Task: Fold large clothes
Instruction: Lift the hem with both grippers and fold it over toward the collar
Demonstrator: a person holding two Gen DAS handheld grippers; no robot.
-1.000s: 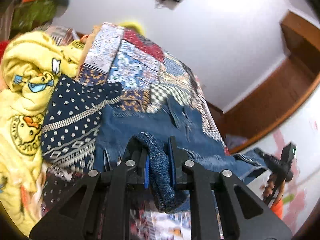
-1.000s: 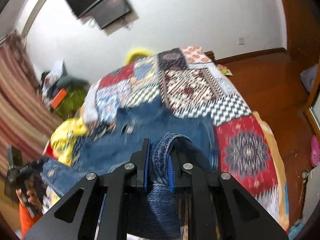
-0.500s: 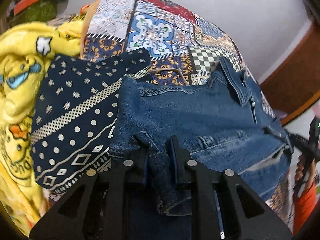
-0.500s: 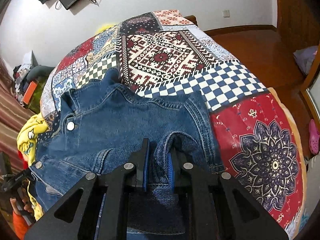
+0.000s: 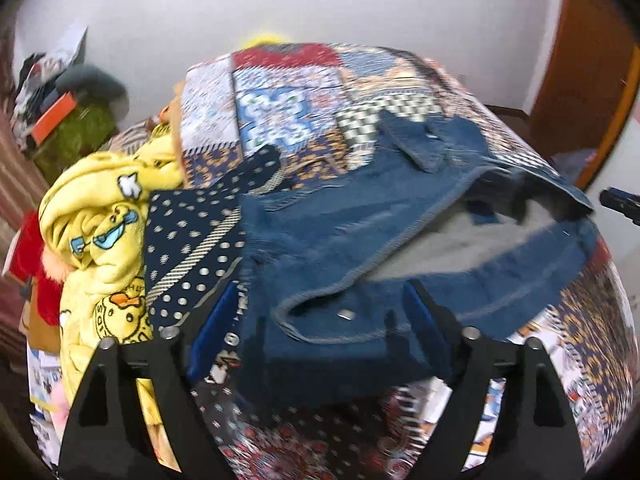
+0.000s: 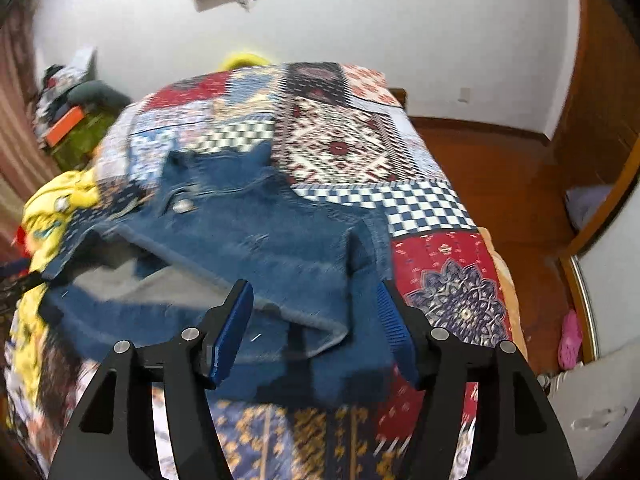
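Observation:
A blue denim jacket (image 5: 360, 232) lies on the patchwork bedspread (image 5: 288, 112), collar toward the far wall, front partly open with the grey lining showing. It also shows in the right wrist view (image 6: 256, 240). My left gripper (image 5: 320, 312) is open, its blue pads either side of the jacket's near left hem, holding nothing. My right gripper (image 6: 316, 312) is open over the near right hem, holding nothing. The right gripper's tip (image 5: 618, 202) peeks in at the right edge of the left wrist view.
A navy dotted cloth (image 5: 192, 240) and a yellow duck-print blanket (image 5: 104, 216) lie heaped left of the jacket. Clutter (image 6: 68, 120) is piled by the far left wall. Wooden floor (image 6: 500, 168) runs along the bed's right side, with a pink slipper (image 6: 570, 338).
Both grippers have opened and let go of the denim folds they were pinching. The jacket has dropped onto the bed, and both grippers have pulled back and up a little.

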